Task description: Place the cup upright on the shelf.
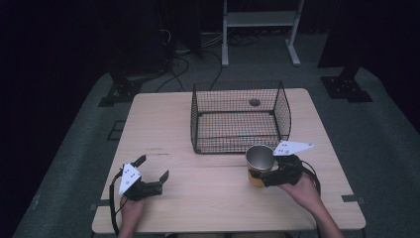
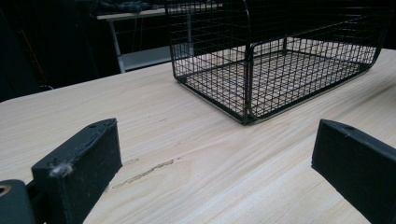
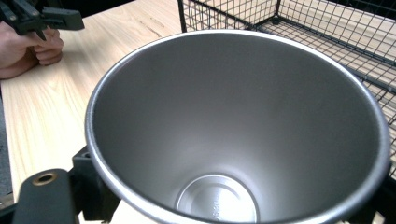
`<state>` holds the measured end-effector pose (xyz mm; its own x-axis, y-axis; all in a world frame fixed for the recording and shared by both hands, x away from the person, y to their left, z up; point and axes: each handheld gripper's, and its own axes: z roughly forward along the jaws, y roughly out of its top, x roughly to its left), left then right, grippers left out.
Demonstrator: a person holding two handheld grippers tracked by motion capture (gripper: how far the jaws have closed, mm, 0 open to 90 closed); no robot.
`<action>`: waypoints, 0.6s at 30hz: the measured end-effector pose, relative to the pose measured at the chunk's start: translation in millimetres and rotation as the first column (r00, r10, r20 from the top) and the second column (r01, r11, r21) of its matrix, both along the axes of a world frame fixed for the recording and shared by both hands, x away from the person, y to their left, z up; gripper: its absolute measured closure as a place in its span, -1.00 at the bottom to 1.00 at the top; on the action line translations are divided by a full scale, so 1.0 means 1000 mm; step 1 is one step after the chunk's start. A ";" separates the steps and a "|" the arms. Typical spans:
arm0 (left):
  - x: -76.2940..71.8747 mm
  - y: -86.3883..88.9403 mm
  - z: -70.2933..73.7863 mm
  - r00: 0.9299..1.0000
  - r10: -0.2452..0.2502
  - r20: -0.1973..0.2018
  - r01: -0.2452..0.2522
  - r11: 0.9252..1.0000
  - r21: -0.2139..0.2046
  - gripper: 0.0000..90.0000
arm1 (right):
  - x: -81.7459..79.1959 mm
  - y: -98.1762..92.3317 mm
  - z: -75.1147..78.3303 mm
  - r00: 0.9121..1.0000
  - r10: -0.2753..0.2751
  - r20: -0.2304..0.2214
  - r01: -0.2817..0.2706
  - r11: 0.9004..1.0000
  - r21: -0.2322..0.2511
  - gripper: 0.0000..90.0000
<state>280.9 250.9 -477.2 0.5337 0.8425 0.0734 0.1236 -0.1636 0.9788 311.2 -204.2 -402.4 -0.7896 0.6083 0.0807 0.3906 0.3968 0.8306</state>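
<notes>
Wooden counter (image 1: 198, 193): cup (image 1: 259, 163) is gripped upright by right tool (image 1: 274, 174), wire basket (image 1: 237, 118) just beyond it, left tool (image 1: 153, 172) left open.

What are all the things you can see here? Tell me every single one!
cup: one, silvery metal inside with a yellow outside, upright near the table's front right, just in front of the basket, between the right gripper's jaws.
wire basket: one, black, at the middle back of the table, nothing inside it.
table: one, light wood.
metal frame: one, white, on the floor behind the table.
cables: several, dark, on the floor at the back.
left gripper: one, black with a grey plate, front left, jaws apart over bare wood.
right gripper: one, black with a grey plate, front right, gripping the cup.
hands: two, one holding each gripper.
</notes>
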 end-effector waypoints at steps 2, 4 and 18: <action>0.000 0.000 0.000 1.000 -0.001 0.000 0.001 1.000 0.001 -0.98 | 0.004 0.002 0.006 1.000 0.006 0.000 -0.006 1.000 0.000 -0.69; 0.000 0.000 0.000 1.000 -0.002 0.000 0.002 1.000 0.001 -0.98 | 0.007 0.004 0.011 1.000 0.015 -0.001 -0.015 1.000 -0.002 -0.69; 0.000 0.000 0.000 1.000 -0.001 0.000 0.001 1.000 -0.003 -0.98 | 0.040 0.022 0.056 0.998 0.065 0.022 -0.065 0.998 0.001 -0.69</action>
